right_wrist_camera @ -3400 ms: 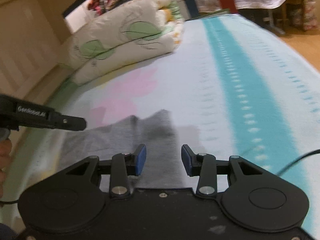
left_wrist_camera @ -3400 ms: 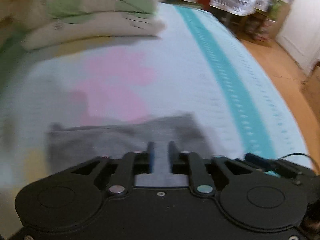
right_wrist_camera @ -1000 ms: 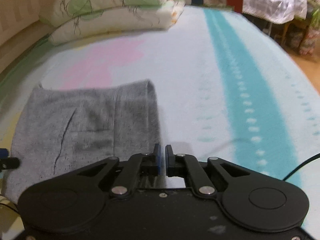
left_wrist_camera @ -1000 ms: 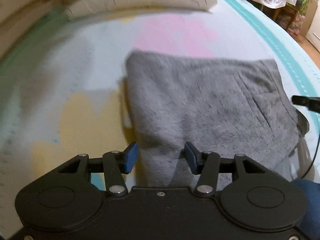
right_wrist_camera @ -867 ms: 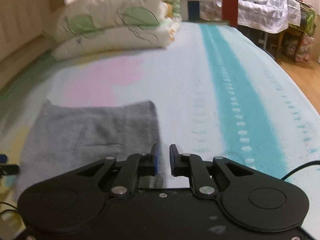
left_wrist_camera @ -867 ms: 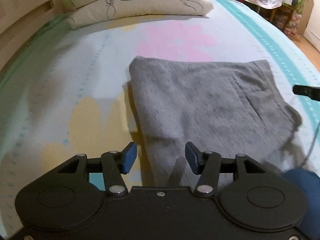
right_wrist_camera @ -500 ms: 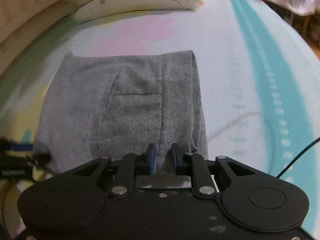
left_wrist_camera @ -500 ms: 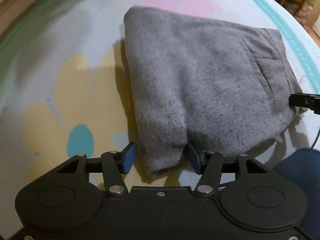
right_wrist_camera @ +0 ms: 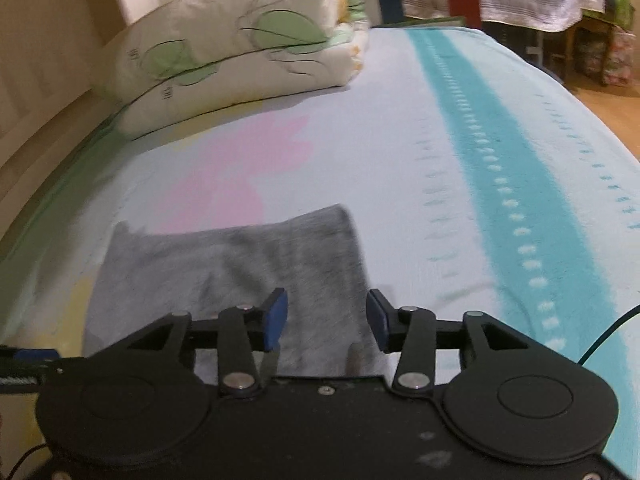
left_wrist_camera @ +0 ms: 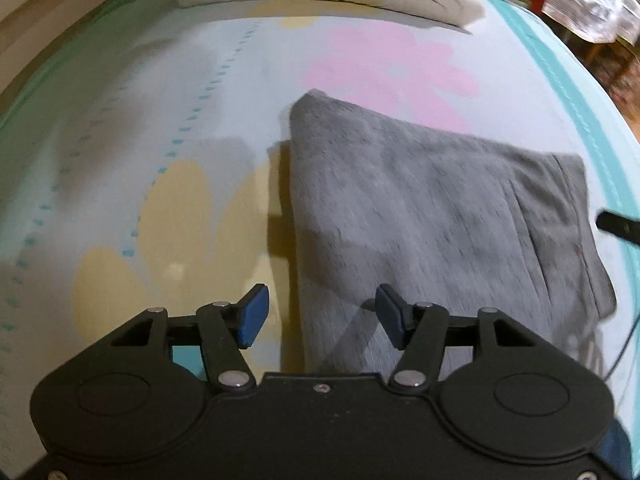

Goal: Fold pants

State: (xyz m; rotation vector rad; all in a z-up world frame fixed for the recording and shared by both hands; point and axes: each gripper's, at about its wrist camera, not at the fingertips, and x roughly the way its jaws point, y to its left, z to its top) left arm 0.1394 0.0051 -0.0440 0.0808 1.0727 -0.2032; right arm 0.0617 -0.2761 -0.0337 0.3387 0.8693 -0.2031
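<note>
Both grippers have let go: left gripper [left_wrist_camera: 318,316] and right gripper [right_wrist_camera: 322,320] jaws now wide above the folded pants [left_wrist_camera: 432,216], long axis crosswise below the pillows [right_wrist_camera: 240,44].

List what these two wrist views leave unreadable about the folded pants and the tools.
- Near edge of the gray pants: left wrist view, hidden behind the left tool body.
- Same edge, right wrist view: covered by the right tool body.
- Layers under the fold: hidden by the top layer.
- Pocket seam detail: motion-blurred in both views.
- Right tool in the left view: cut off by the right edge.
</note>
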